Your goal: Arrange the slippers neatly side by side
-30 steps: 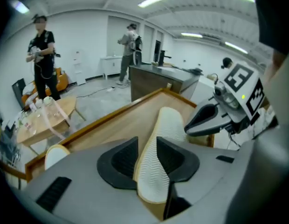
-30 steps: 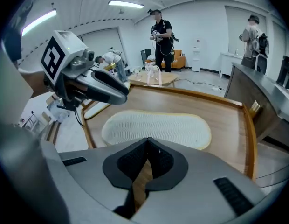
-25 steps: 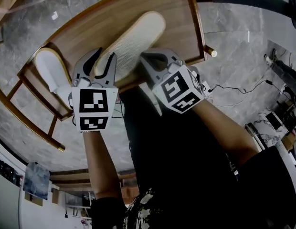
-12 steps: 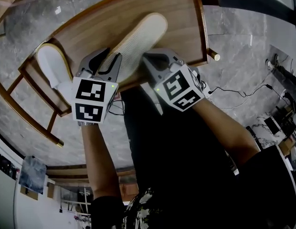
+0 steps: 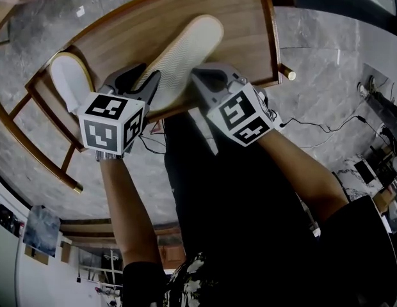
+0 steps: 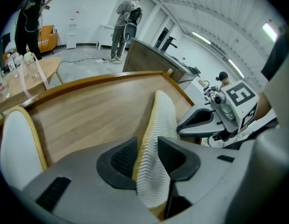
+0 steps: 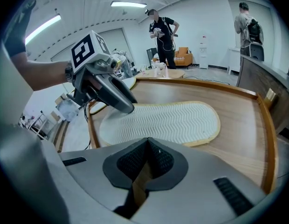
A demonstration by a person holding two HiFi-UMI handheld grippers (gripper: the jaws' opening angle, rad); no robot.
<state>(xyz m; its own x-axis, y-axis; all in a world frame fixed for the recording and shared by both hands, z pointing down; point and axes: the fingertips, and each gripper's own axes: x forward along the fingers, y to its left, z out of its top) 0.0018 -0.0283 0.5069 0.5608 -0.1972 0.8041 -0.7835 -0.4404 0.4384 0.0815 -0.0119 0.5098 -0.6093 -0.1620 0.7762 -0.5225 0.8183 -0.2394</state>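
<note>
The left gripper pinches the slipper by its heel, with the jaws just easing apart. The slipper's length runs straight ahead of the fingers. The other slipper lies to their left, and the right gripper is closed and empty.

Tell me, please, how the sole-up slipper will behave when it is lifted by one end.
Probably floppy: the slipper seems to twist along its thin sole, so the free end may sag. Likely light, since it looks thin and foam-like. Its zigzag tread should grip rather than slide on the wooden table.
</note>
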